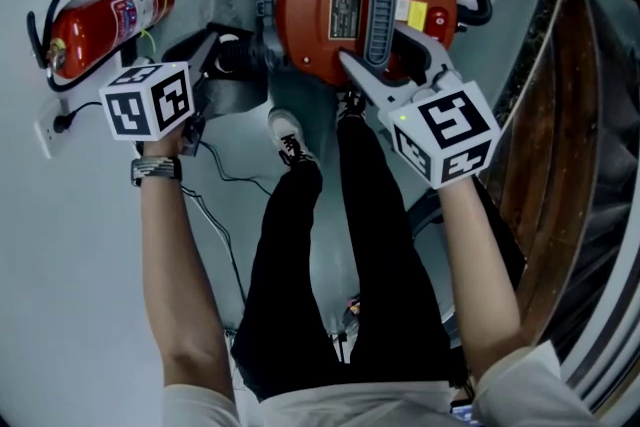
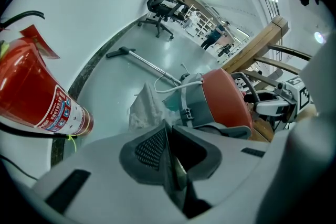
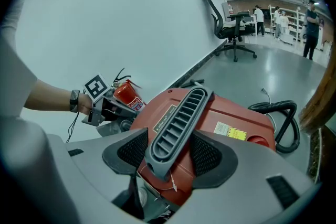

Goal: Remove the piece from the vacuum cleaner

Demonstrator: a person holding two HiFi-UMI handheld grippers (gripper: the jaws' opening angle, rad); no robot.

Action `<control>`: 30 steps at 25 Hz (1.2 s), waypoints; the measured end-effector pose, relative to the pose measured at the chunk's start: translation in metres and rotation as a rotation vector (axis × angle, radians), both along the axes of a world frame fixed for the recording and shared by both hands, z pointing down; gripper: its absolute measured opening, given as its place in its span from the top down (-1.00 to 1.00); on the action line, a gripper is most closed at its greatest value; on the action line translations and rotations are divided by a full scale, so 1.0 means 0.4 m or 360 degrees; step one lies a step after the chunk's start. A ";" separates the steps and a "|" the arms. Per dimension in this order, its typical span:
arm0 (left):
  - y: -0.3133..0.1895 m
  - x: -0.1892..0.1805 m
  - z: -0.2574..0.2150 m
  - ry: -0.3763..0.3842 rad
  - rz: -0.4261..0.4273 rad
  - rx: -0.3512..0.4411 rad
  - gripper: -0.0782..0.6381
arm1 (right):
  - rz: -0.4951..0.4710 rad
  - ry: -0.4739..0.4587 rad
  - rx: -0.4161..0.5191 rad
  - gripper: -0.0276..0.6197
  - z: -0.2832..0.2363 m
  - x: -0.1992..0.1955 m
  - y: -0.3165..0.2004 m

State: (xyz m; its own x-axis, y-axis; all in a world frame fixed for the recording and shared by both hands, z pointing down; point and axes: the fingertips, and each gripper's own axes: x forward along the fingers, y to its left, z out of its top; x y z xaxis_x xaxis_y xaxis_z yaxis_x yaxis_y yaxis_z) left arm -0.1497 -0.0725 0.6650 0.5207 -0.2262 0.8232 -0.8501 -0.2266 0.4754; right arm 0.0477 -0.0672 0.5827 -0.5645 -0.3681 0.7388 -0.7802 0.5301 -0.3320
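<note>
The vacuum cleaner [image 1: 330, 5] lies on the floor ahead of both grippers, its red body reaching from one to the other. The right gripper [image 1: 378, 50] has its jaws closed round the grey ribbed handle [image 1: 380, 15] on top of the body. In the right gripper view the handle [image 3: 178, 123] sits between the two pads with a pad against each of its sides. Its long axis runs straight away from the gripper, along the line the jaws point.

The left gripper [image 1: 210, 45] is off the body's other flank, with the fire extinguisher [image 1: 105, 20] on its outer side. Its jaws point at the dark piece [image 1: 235, 55] that juts from that flank. In the left gripper view the jaws are nearly together, pinching a thin dark edge [image 2: 176, 170]. I take that edge for part of this piece, though how far in the grip sits is hard to make out.

So the piece lies directly ahead of the left gripper, at its fingertips and well to the far side of the right one. The left hand is plainly the nearer, while the right looks set to brace the body by the handle. As I judge it, the coming move is a pull by the left gripper back along its own line, away from the body, against the right hand's hold. A thin pinch like this could slip off if the pull goes crooked
</note>
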 end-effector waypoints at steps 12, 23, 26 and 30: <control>-0.005 0.004 0.005 0.0056 0.0074 0.0013 0.66 | 0.0034 -0.0003 0.0021 0.11 -0.001 0.002 -0.002; -0.001 -0.111 0.015 -0.0149 0.0128 0.0067 0.70 | 0.0073 0.0027 0.0075 0.11 -0.001 0.005 -0.004; -0.011 -0.115 0.004 -0.0172 0.0118 0.0095 0.70 | 0.0061 0.0037 0.0072 0.11 0.001 0.002 -0.002; 0.001 -0.100 -0.006 -0.0161 0.0100 0.0107 0.70 | 0.0054 0.0043 0.0062 0.11 0.002 0.003 -0.004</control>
